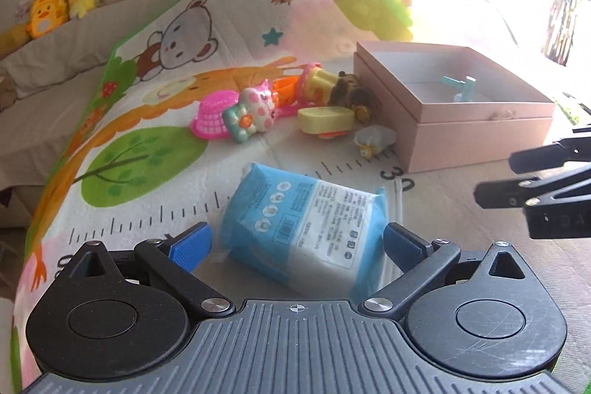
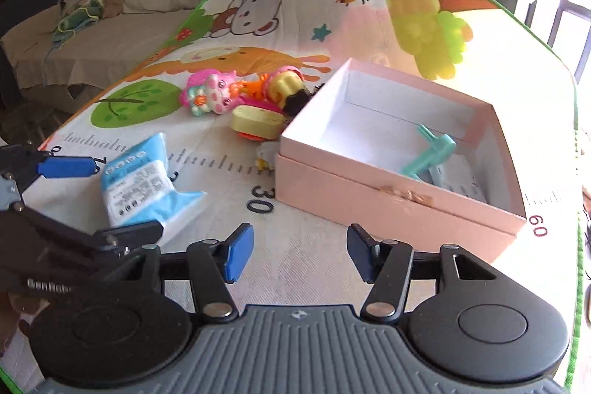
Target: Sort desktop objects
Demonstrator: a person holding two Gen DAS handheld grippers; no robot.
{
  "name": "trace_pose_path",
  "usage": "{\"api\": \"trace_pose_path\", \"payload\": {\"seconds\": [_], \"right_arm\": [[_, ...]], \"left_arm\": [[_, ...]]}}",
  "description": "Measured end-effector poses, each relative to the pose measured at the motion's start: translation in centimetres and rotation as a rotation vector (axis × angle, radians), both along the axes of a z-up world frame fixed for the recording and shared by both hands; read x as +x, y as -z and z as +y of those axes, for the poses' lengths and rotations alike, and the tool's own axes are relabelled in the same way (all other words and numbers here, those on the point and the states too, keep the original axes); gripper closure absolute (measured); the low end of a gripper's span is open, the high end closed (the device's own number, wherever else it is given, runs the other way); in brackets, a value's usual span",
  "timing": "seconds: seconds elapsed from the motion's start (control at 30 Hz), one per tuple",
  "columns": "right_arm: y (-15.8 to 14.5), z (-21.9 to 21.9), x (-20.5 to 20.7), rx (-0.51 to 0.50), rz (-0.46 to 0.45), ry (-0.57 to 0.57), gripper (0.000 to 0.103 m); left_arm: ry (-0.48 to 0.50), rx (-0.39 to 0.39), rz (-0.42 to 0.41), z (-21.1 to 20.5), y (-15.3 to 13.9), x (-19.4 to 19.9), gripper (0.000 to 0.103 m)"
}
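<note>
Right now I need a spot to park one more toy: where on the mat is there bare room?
Free: the mat in front of the pink box, right of the blue tissue pack, and the far mat beyond the toys. Inside the box, the left half is bare. Crowded: the toy pile against the box's left side.

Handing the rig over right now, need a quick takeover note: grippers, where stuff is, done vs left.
Left gripper: open wide, straddling the blue tissue pack on the mat; pads not pressing on it.
Right gripper: open, nothing between its fingers, hovering over the mat in front of the pink box.
Done: a teal plastic piece is in the box, plus something pale under it that I cannot identify.
Left: the tissue pack, and the toy pile beside the box's left wall: pink basket, cat toy, yellow pieces, a dark toy, a small wrapped item.
</note>
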State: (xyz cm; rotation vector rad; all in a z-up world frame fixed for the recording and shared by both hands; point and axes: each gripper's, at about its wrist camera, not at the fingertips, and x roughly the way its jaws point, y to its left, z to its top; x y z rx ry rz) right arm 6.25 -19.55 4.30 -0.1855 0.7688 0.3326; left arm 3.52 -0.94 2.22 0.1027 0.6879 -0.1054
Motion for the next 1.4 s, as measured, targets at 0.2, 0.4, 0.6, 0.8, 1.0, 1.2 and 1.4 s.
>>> {"api": "trace_pose_path", "payload": {"seconds": [0.2, 0.4, 0.6, 0.8, 1.0, 1.2, 1.4], "right_arm": [[2.6, -1.5, 0.0, 0.072, 0.052, 0.072, 0.050], [3.1, -0.8, -0.5, 0.064, 0.023, 0.057, 0.039], [3.4, -0.5, -1.1, 0.065, -0.008, 0.043, 0.031], [3.6, -0.4, -1.4, 0.072, -0.009, 0.030, 0.018], [3.8, -0.3, -1.7, 0.079, 0.000, 0.008, 0.006], [4.0, -0.1, -1.7, 0.078, 0.006, -0.004, 0.000], [3.8, -0.8, -2.0, 0.127, 0.022, 0.022, 0.000]], "left_arm": [[-0.016, 0.048, 0.013, 1.5, 0.5, -0.5, 0.001], [-0.089, -0.018, 0.076, 4.3, 0.8, -0.1, 0.000], [-0.121, -0.079, 0.119, 5.0, 1.5, 0.1, 0.000], [-0.129, -0.092, 0.118, 5.0, 1.6, 0.1, 0.000], [-0.133, -0.183, 0.092, 5.3, -0.8, -0.5, 0.000], [-0.123, -0.125, 0.078, 2.5, -2.1, 2.3, 0.000], [-0.128, -0.038, 0.102, 1.1, -0.3, 4.3, 0.006]]}}
